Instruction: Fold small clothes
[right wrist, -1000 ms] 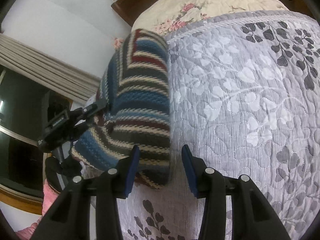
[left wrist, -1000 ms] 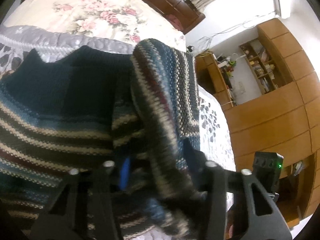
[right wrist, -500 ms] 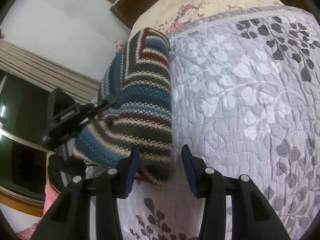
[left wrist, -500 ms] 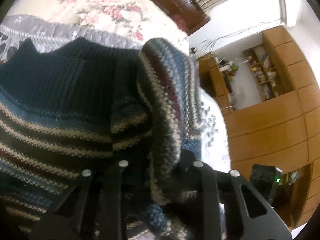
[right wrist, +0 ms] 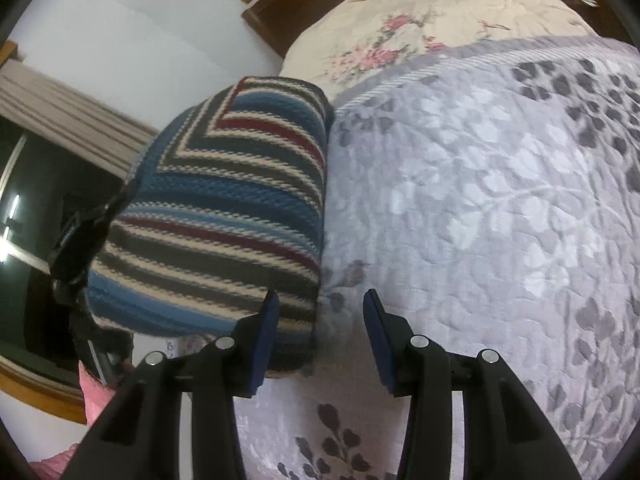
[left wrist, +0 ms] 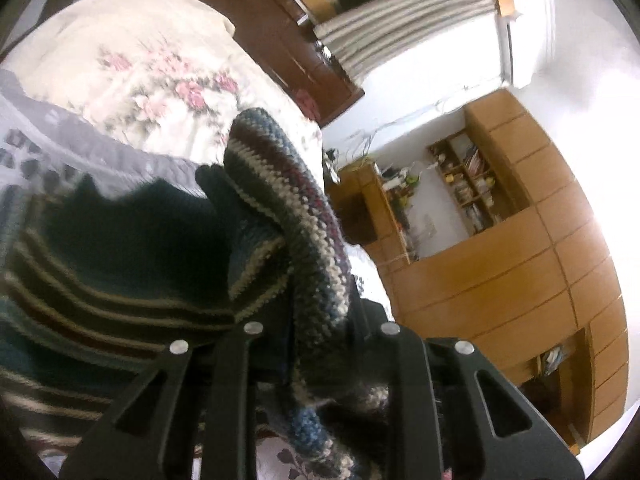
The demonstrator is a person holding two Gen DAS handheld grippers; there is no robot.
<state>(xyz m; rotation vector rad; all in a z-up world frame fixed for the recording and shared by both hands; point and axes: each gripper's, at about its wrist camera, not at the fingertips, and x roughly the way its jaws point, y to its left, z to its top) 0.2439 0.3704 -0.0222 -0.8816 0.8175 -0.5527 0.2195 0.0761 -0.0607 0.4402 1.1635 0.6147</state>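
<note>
On the grey leaf-patterned quilt (right wrist: 500, 208), the left gripper (left wrist: 320, 344) pinches a fold of the striped sweater (right wrist: 224, 216); the right gripper (right wrist: 320, 332) hovers alongside, jaws wide, holding nothing

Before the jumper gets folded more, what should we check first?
1. Left hand-held gripper shut on the striped jumper: ok.
2. Right hand-held gripper open and empty: ok.
3. Right hand-held gripper lined up with the jumper's edge: not ok, only its left finger overlaps the knit.
4. Jumper lying flat: not ok, one part is lifted and curled over.
5. Free room on the grey quilt: ok.
6. Sleeves tucked in: cannot tell.
</note>
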